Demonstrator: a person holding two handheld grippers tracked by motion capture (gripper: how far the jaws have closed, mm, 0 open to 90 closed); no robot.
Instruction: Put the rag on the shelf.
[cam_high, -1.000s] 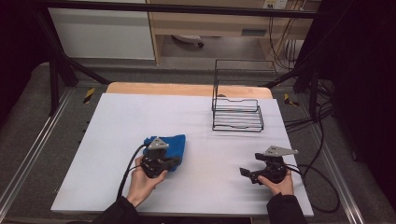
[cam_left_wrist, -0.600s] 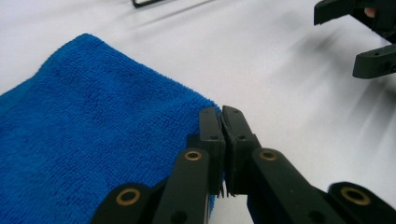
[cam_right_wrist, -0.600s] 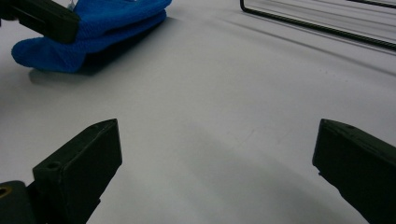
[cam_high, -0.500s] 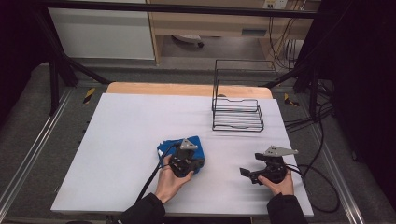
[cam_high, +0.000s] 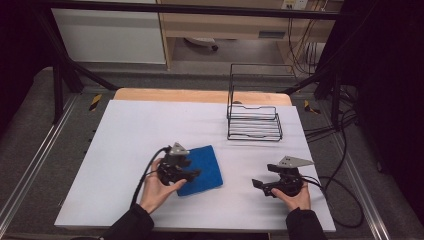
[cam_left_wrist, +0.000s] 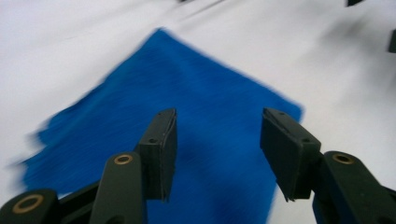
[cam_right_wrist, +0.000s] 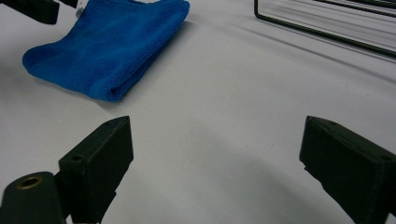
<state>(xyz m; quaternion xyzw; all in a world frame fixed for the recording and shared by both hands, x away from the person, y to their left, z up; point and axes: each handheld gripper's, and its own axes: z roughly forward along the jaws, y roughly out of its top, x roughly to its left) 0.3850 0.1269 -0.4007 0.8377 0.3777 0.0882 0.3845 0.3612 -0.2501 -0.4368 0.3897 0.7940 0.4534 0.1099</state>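
Jaws of the left gripper (cam_high: 192, 173), just opened, stand apart over the near-left edge of the folded blue cloth (cam_high: 204, 169) lying flat on the white tabletop (cam_high: 125, 130), a soft, light, limp thing probably best pinched at its thick folded edge, while the right gripper (cam_high: 260, 185) rests spread and empty well to its right, the wire rack (cam_high: 254, 122) beyond.

Cloth (cam_high: 206, 170) lies on desk (cam_high: 125, 130) front-centre; wire rack (cam_high: 254, 120) behind-right; right tool (cam_high: 261, 186) right of cloth.
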